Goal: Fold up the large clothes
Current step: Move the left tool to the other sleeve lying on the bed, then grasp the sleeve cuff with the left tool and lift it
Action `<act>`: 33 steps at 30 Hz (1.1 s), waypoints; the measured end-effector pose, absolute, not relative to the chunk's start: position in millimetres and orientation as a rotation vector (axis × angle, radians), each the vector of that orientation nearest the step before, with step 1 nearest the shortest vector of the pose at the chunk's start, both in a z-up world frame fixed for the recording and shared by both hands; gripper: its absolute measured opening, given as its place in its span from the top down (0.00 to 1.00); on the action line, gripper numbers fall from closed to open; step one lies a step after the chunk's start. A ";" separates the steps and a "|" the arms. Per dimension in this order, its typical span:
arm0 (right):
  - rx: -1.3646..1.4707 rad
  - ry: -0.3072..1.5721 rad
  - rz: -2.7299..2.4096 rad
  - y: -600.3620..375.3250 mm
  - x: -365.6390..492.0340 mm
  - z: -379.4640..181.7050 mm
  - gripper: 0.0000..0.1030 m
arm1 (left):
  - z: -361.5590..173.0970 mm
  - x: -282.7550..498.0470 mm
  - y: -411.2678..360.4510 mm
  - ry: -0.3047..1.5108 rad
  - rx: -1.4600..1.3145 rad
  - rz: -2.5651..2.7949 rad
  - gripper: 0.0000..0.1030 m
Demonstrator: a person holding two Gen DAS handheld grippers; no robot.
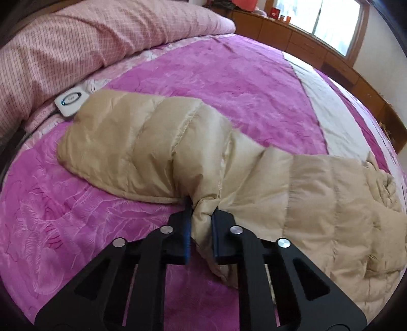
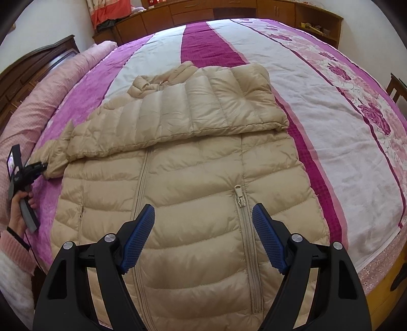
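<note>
The jacket (image 2: 183, 178) lies zipper-up on the bed (image 2: 330, 127), one sleeve already folded across its chest. The left gripper (image 1: 201, 221) has its fingers clenched on the other sleeve's cuff (image 1: 203, 211); the right gripper (image 2: 203, 239) hovers released over the hem. Next, I judge: carry that sleeve across the chest.

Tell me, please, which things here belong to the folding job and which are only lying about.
Belong to the job: beige down jacket; left gripper, shut on its sleeve; right gripper, open above it.

Lying about: white controller; pink checked quilt; wooden cabinets.
</note>
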State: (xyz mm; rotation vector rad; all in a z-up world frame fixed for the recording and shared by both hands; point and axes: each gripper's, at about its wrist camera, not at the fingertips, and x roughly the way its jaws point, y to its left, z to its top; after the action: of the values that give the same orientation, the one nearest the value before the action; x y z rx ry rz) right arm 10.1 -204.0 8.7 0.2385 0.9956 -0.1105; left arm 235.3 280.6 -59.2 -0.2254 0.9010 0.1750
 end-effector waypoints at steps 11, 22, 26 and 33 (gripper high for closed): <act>0.247 0.997 -0.078 -202.6 10.8 0.3 0.18 | 17.9 169.0 274.5 0.730 -0.178 0.129 0.92; 0.275 0.934 -0.071 -219.3 -2.4 17.8 0.17 | 90.2 127.6 210.0 0.626 -0.116 -0.034 0.93; 0.282 0.935 -0.072 -227.9 -4.1 17.3 0.17 | 111.6 115.3 176.7 0.583 -0.118 -0.109 0.93; 0.312 0.912 -0.106 -250.5 -8.7 23.2 0.16 | 125.8 110.7 116.6 0.576 -0.138 -0.256 0.93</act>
State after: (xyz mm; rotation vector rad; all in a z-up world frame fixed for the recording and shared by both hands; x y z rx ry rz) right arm -8.7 -250.5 23.2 0.3118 0.9120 -0.1065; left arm 110.7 116.6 125.8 -0.1380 0.5757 -0.2562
